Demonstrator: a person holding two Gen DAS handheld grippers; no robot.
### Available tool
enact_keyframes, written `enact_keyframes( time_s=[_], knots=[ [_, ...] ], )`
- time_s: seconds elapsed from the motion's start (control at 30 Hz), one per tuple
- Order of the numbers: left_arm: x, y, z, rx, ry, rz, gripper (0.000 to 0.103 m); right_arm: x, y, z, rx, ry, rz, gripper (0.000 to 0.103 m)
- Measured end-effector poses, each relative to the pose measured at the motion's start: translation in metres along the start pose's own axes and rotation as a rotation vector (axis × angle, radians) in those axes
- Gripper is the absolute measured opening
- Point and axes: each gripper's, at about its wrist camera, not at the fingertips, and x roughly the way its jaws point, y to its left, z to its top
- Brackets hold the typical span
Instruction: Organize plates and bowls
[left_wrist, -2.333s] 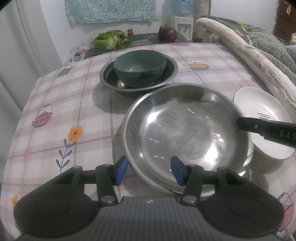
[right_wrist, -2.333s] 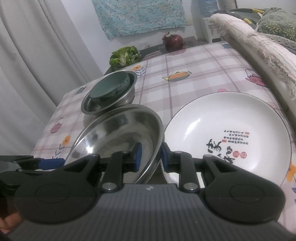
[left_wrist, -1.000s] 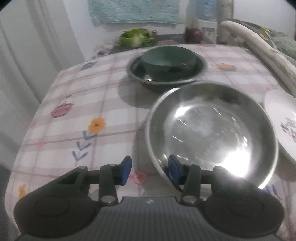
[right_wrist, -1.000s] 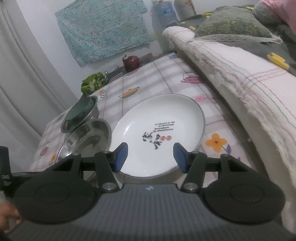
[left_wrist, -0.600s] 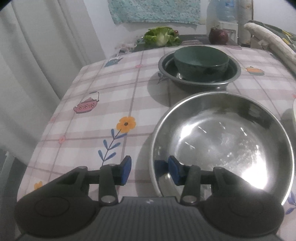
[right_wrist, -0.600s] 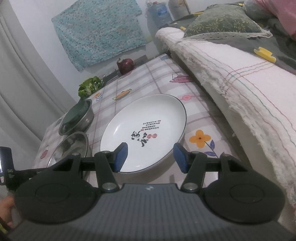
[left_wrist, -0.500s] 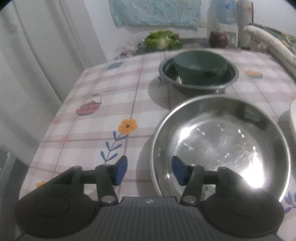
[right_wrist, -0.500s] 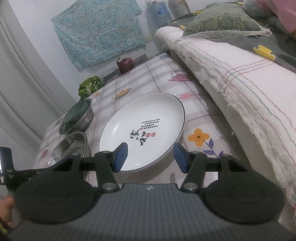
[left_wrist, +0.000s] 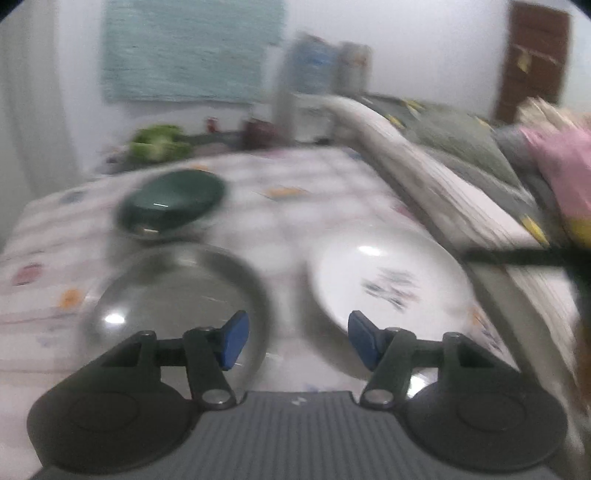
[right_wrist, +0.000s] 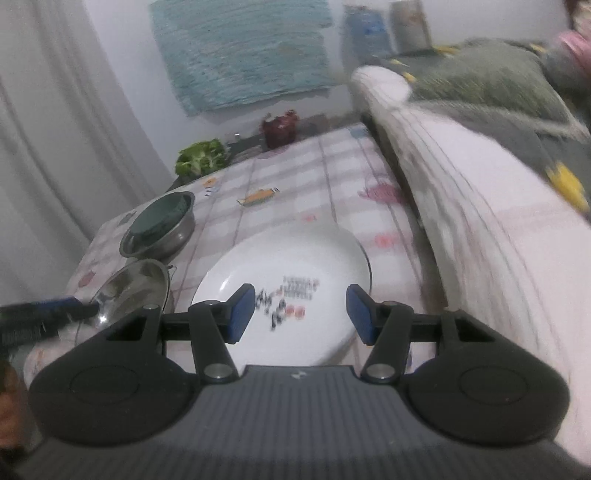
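A large steel bowl (left_wrist: 177, 291) sits on the checked tablecloth at the near left, with a white printed plate (left_wrist: 388, 284) to its right. Behind them a dark green bowl (left_wrist: 173, 201) rests inside a steel dish. My left gripper (left_wrist: 293, 339) is open and empty, above the gap between the steel bowl and the plate. My right gripper (right_wrist: 301, 314) is open and empty over the near edge of the white plate (right_wrist: 280, 295). The steel bowl (right_wrist: 133, 288) and the green bowl (right_wrist: 159, 218) in its dish show in the right wrist view. Both views are blurred.
A bed with a folded blanket (right_wrist: 480, 221) runs along the table's right edge. A green leafy vegetable (right_wrist: 201, 157) and a dark red object (right_wrist: 279, 129) stand at the far end. A curtain (right_wrist: 55, 147) hangs on the left. The left gripper's finger (right_wrist: 48, 310) shows in the right wrist view.
My left gripper has let go of the steel bowl's rim, opened wider and swung right toward the white plate. My right gripper has stayed open and shifted slightly closer over the plate.
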Motion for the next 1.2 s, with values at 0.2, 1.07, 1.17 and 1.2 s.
enact_keyframes(
  time_s=[0.2, 1.07, 1.17, 1.2],
  knots=[
    [0.026, -0.029, -0.015, 0.026, 0.017, -0.028, 0.060, 0.039, -0.026, 0.034, -0.022, 0.068, 0.069, 0.054],
    [0.063, -0.017, -0.018, -0.123, 0.096, 0.029, 0.029, 0.116, -0.029, 0.035, -0.173, 0.267, 0.121, 0.031],
    [0.054, -0.010, -0.026, -0.129, 0.102, 0.033, 0.029, 0.101, -0.022, 0.020, -0.148, 0.271, 0.116, 0.031],
    [0.050, -0.009, -0.029, -0.130, 0.104, 0.032, 0.030, 0.096, -0.020, 0.015, -0.136, 0.271, 0.113, 0.031]
  ],
)
